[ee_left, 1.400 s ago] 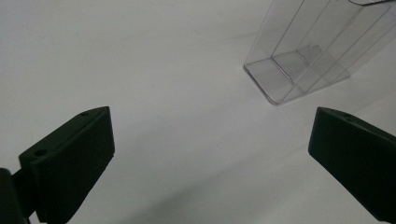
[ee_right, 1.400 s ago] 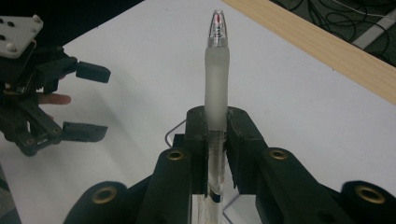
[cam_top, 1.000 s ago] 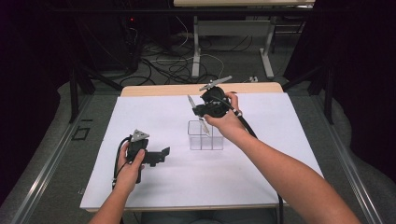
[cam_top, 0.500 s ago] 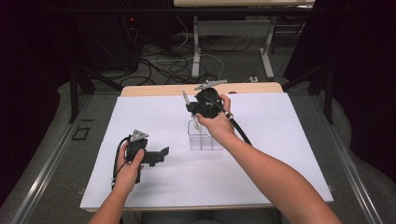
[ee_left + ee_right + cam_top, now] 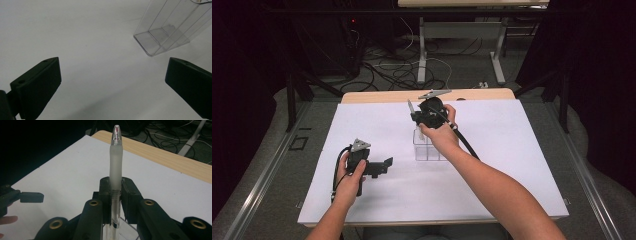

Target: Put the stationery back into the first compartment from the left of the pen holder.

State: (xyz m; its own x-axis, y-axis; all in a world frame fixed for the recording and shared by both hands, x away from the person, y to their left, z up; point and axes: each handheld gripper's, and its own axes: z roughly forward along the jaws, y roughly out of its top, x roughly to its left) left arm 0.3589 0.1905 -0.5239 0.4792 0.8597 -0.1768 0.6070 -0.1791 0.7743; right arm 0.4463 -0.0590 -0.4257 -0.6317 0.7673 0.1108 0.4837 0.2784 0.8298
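Note:
A clear pen with a frosted grip stands upright between the jaws of my right gripper, which is shut on it. In the high view the right gripper hovers just above a clear plastic box with compartments, the pen sticking out to the left. The box's rim shows under the pen's lower end. My left gripper rests low on the white sheet, left of the box, open with nothing between its jaws. From the left gripper the box lies ahead to the right.
A white sheet covers the table; a wooden edge shows at the back. Beyond it are table legs and cables on a dark floor. The left gripper appears at the left of the right gripper view.
My right gripper has carried the pen left and slightly down, closer over the clear box. The left gripper has stayed where it was.

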